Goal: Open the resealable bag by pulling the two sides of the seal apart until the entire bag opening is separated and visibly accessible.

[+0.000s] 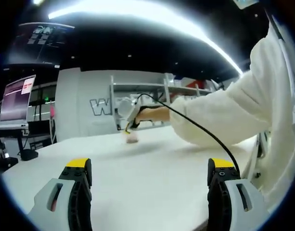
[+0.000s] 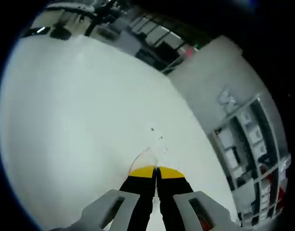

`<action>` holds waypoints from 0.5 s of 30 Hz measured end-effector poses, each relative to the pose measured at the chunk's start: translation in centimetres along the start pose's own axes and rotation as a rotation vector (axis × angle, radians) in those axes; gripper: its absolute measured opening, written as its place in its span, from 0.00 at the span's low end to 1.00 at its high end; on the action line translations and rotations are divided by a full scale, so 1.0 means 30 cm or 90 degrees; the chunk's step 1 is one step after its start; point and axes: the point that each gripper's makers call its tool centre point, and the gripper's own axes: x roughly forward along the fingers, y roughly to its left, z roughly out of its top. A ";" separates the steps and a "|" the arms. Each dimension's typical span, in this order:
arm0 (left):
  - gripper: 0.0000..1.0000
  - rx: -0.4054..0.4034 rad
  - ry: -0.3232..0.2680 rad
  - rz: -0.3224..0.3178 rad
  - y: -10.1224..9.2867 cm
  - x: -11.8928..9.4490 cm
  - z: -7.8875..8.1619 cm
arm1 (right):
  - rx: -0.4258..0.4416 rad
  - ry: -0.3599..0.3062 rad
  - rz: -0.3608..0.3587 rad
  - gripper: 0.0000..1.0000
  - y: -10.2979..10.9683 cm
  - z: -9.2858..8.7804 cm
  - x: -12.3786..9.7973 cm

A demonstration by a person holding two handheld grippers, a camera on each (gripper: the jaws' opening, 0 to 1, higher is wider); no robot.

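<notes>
Your right gripper (image 2: 155,170) pinches just one edge of the bag (image 2: 146,158) above the table (image 2: 65,120) while your left gripper (image 1: 149,168) gapes wide, far off, so pulling now merely drags it.

We can read one large outlined white letter "W" on the pale grey wall panel (image 1: 84,108) in the left gripper view; the letters after it are hidden. The tall pink-and-white standing banner (image 1: 16,98) and the dark overhead screen (image 1: 41,41) carry print too small to read.
</notes>
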 end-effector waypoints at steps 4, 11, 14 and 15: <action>0.99 0.001 0.003 0.001 0.000 -0.007 -0.005 | 0.032 -0.010 0.011 0.00 0.030 0.020 0.003; 0.99 -0.002 0.003 0.006 0.014 -0.016 -0.006 | 0.059 -0.010 0.016 0.00 0.077 0.027 0.029; 0.99 -0.001 0.004 0.005 0.016 -0.015 -0.007 | 0.094 -0.018 0.048 0.00 0.123 0.032 0.041; 0.99 0.000 0.003 0.006 0.017 -0.015 -0.007 | 0.100 -0.023 0.055 0.00 0.135 0.035 0.044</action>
